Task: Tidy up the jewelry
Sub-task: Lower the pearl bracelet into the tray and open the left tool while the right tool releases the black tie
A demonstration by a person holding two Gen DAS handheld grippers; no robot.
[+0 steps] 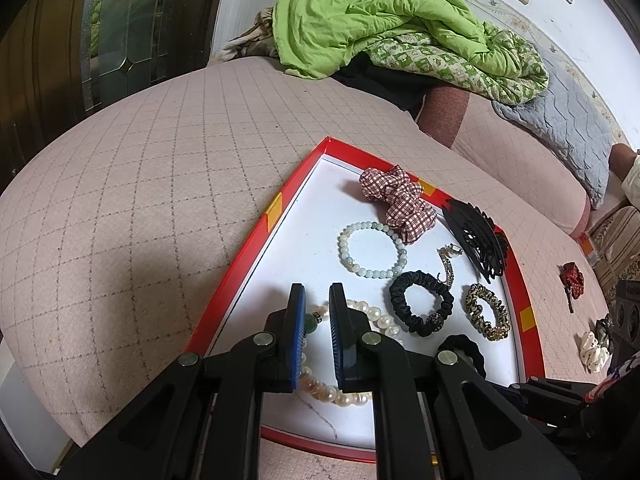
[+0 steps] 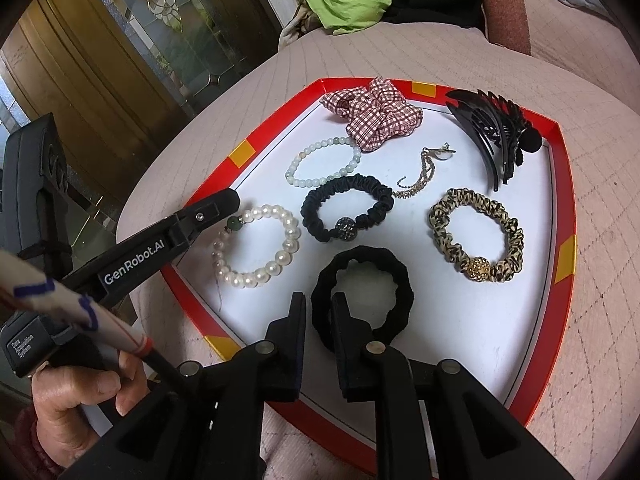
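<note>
tray [image 2: 562, 184] red-rimmed, white | scrunchie [image 2: 372, 118] red-white check | quilt [image 1: 372, 16] green

bare tray floor [image 2: 460, 320] at right, scrunchies [image 2: 362, 296] crowding the middle

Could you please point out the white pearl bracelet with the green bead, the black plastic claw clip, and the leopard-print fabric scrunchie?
White pearl bracelet with the green bead [image 2: 289, 245]: right wrist view, on its right-hand pearls.
Black plastic claw clip [image 2: 494, 136]: right wrist view, on its curved teeth.
Leopard-print fabric scrunchie [image 2: 440, 232]: right wrist view, on its left ruffles.
</note>
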